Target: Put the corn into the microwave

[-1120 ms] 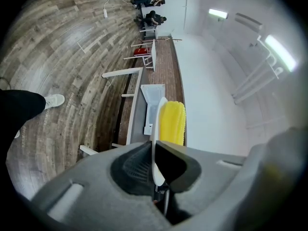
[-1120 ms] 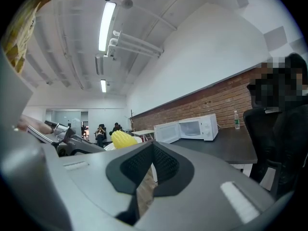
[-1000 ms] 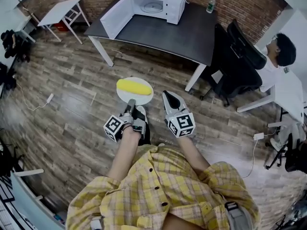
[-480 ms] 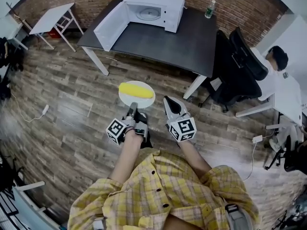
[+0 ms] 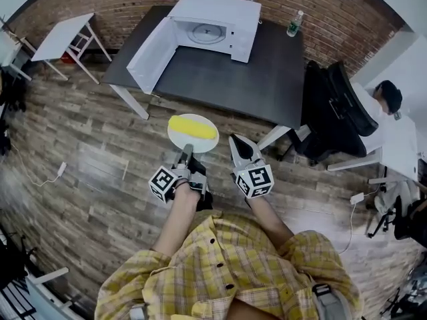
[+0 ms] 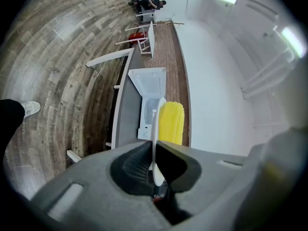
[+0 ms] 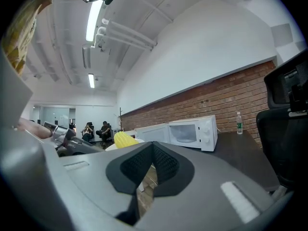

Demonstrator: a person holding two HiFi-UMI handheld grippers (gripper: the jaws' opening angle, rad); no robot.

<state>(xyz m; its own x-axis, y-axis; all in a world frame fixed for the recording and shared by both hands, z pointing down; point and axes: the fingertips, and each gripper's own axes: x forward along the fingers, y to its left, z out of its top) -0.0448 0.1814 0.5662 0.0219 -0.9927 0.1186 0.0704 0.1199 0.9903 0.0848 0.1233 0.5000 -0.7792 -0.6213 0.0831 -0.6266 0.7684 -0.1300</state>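
A yellow corn cob (image 5: 192,127) lies on a small white plate (image 5: 179,137) that I carry in the air over the wooden floor. My left gripper (image 5: 186,151) pinches the plate's near rim, and its jaws are opening slightly with the rim still pressed between the pads. In the left gripper view the plate (image 6: 154,141) stands edge-on between the jaws, with the corn (image 6: 171,124) behind it. My right gripper (image 5: 237,141) is beside the plate, shut and empty. The white microwave (image 5: 213,25) stands ahead on the dark table (image 5: 233,79), its door (image 5: 152,55) swung wide open.
A water bottle (image 5: 292,24) stands right of the microwave. A black office chair (image 5: 333,112) is at the table's right end, with a seated person (image 5: 383,99) beyond it. A white folding table (image 5: 63,35) stands at the far left.
I have walked toward the dark table: it and the microwave are nearer and lower in the head view. Both grippers went along, the plate and corn still held.
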